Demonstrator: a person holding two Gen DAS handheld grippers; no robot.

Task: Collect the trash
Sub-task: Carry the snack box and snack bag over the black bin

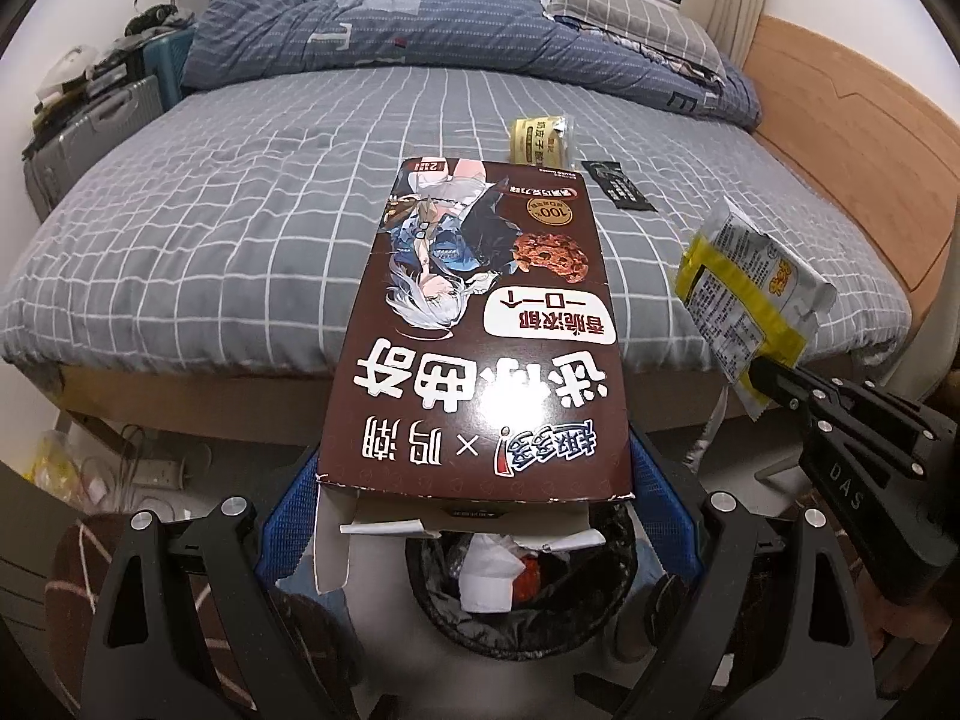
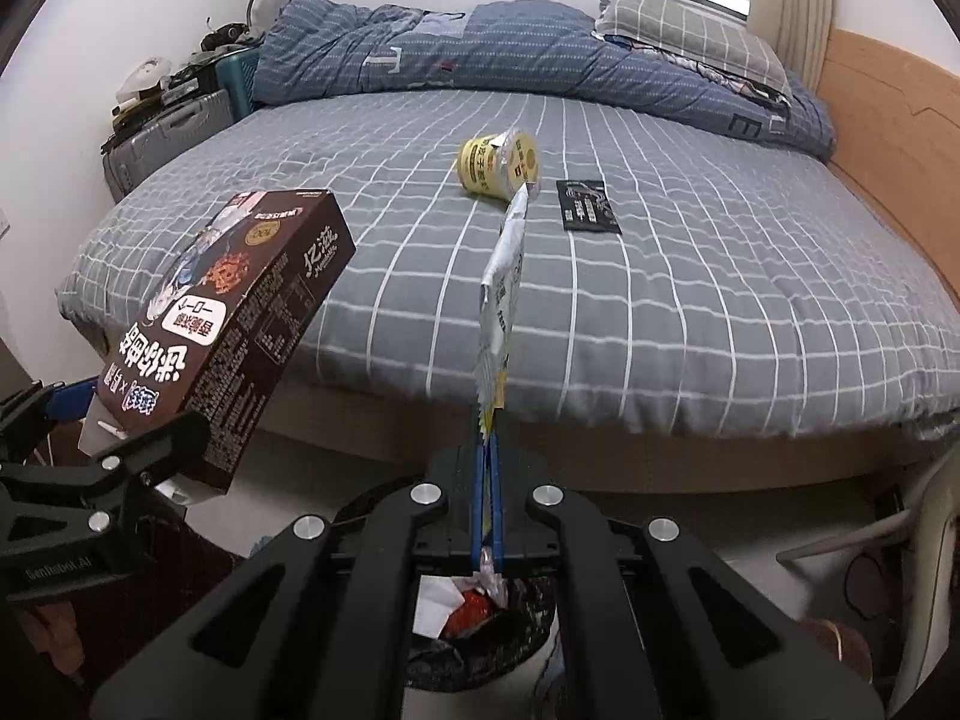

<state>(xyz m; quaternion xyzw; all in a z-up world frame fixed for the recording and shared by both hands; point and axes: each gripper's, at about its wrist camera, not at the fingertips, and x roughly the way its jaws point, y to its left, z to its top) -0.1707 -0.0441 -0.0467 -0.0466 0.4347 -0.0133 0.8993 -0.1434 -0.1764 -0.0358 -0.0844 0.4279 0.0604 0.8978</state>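
Note:
My left gripper (image 1: 474,480) is shut on a brown cookie box (image 1: 480,330), its blue pads (image 1: 288,510) pressing both sides; the box's torn end hangs over the bin. The box (image 2: 228,324) also shows at the left of the right wrist view. My right gripper (image 2: 487,438) is shut on a silver and yellow snack wrapper (image 2: 501,300), which stands edge-on; it appears again (image 1: 750,282) at the right of the left wrist view. Below both grippers is a black-lined trash bin (image 2: 528,618) holding white paper and something red. A yellow cup (image 2: 495,165) and a black sachet (image 2: 588,213) lie on the bed.
The grey checked bed (image 2: 660,312) fills the view, with a blue quilt (image 2: 480,48) and pillow (image 2: 690,24) at the back and a wooden headboard (image 2: 888,120) on the right. A suitcase (image 2: 168,132) stands far left. A power strip (image 1: 156,471) lies on the floor.

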